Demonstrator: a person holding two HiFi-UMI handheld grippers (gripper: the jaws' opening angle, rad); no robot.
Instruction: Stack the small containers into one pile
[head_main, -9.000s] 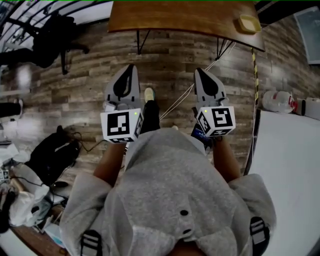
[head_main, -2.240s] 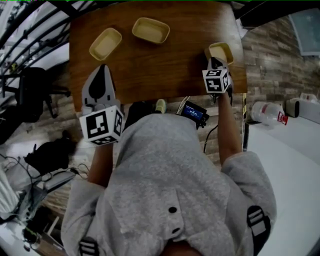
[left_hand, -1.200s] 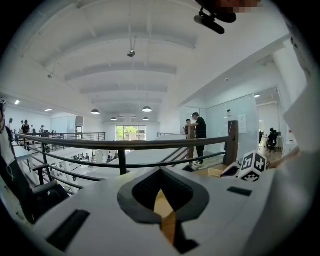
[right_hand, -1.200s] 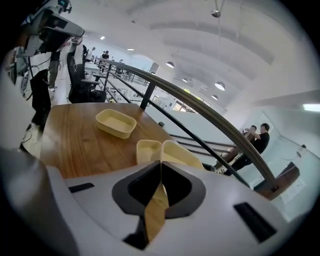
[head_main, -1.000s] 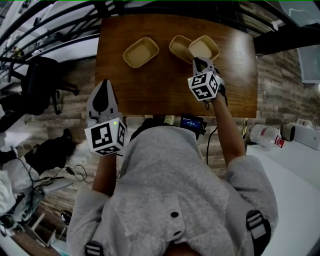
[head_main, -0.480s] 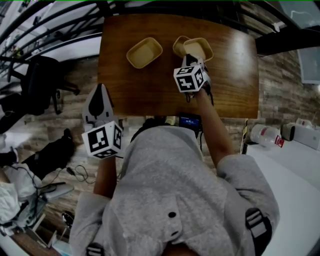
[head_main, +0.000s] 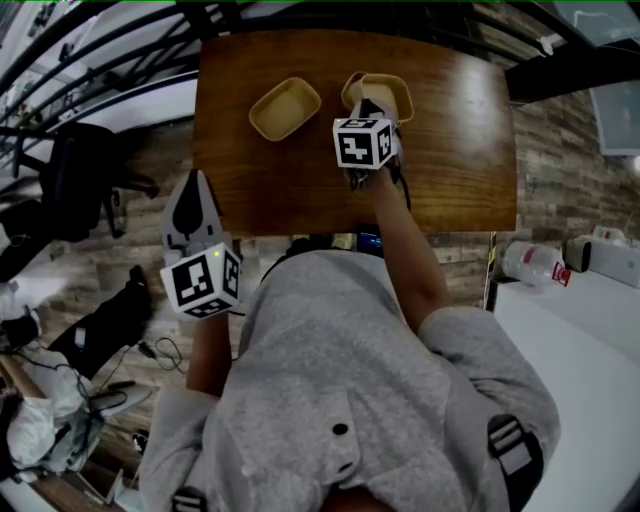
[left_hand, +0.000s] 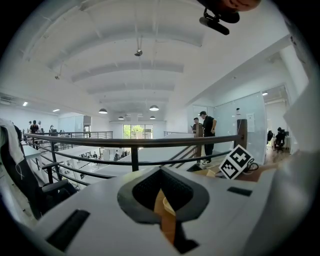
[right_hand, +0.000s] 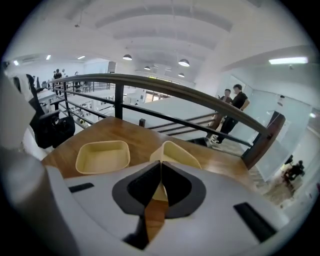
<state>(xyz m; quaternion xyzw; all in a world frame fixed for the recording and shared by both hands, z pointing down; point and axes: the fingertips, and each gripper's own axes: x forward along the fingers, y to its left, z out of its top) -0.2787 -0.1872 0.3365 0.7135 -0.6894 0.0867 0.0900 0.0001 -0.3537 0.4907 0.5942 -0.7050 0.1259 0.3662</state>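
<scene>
One-rim pinching in right claw (right_hand: 160, 175), holding top container (right_hand: 177, 152) askew over lower container (head_main: 349, 90); risking crooked nesting, rim slipping. Left claw (left_hand: 161, 182) closed, empty.

Wood-plank floor (head_main: 560, 130) ran under a brown wooden bench (head_main: 460, 150), w/ a black office chair (head_main: 80, 160) parked off its left side. Dark bag (head_main: 105, 320) & loose cables lay on the floor at lower left. A white jug (head_main: 528, 265) sat by a white surface (head_main: 590, 380) at right. Beyond the bench, a dark railing (left_hand: 135, 142) edged an open mezzanine. Overhead: white ribbed ceiling (left_hand: 150, 60), round pendant lamps (left_hand: 154, 108) lit. Bright window (left_hand: 132, 131) at the far end, glass partition (left_hand: 250, 120) on the right, two people (left_hand: 207, 130) standing near it.
</scene>
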